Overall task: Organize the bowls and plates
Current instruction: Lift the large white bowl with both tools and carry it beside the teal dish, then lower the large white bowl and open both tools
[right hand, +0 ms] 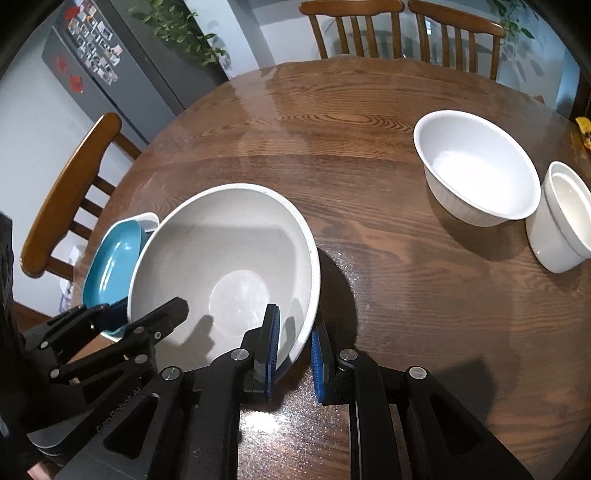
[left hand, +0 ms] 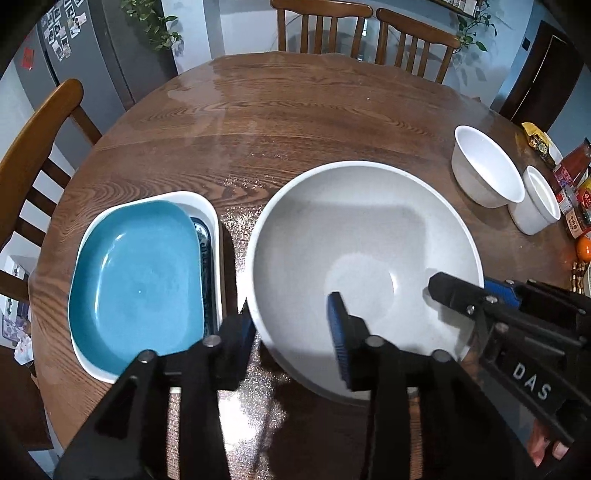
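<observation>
Right tool clamped on grey bowl rim; left tool loose astride opposite rim.

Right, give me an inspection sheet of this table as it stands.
Surface: round wooden table, glossy.
Job's things: large grey bowl; teal plate inside a white dish; white bowl; nested white cups at the right.
Clutter: jars and packets and an orange at the right edge.
Grippers: left tool straddles the grey bowl's near rim, pads off it; right tool shut on that rim.
Cables: nothing seen.
Surroundings: wooden chairs, fridge, plants.
</observation>
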`<action>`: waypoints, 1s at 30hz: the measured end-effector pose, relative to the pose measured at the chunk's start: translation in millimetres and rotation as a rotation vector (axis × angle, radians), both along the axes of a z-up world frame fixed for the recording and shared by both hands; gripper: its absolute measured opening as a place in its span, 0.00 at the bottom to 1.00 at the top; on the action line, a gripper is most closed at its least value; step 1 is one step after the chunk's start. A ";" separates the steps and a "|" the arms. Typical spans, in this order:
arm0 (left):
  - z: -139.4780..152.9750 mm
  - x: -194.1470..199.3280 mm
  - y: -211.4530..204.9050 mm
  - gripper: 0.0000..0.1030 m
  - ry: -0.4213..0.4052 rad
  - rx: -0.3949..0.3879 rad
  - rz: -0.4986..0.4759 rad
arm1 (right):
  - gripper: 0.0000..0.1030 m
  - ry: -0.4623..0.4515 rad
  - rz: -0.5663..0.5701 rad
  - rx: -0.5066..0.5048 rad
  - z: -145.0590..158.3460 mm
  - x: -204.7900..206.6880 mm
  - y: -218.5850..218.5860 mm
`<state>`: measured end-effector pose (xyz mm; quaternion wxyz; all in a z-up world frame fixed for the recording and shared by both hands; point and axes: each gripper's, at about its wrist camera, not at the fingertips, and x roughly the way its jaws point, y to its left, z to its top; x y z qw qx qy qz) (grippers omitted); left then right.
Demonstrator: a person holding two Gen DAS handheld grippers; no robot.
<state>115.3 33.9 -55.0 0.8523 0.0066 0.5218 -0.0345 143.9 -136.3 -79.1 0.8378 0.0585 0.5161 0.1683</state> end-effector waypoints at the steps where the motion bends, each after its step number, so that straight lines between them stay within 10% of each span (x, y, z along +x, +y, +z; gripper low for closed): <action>1: 1.1 -0.5 -0.2 0.55 -0.005 0.010 0.000 | 0.16 -0.001 0.003 0.002 0.7 -0.2 -0.3; 7: 14.4 -8.2 6.9 0.77 -0.047 0.040 0.016 | 0.65 -0.058 -0.054 -0.010 14.7 -11.0 -20.7; 16: 45.1 -34.2 37.2 0.86 -0.109 0.001 0.099 | 0.93 -0.103 -0.150 0.045 38.8 -47.2 -61.8; 30: 68.3 -66.4 -23.5 0.99 -0.129 -0.054 -0.044 | 0.94 -0.122 -0.304 0.108 52.9 -107.0 -130.6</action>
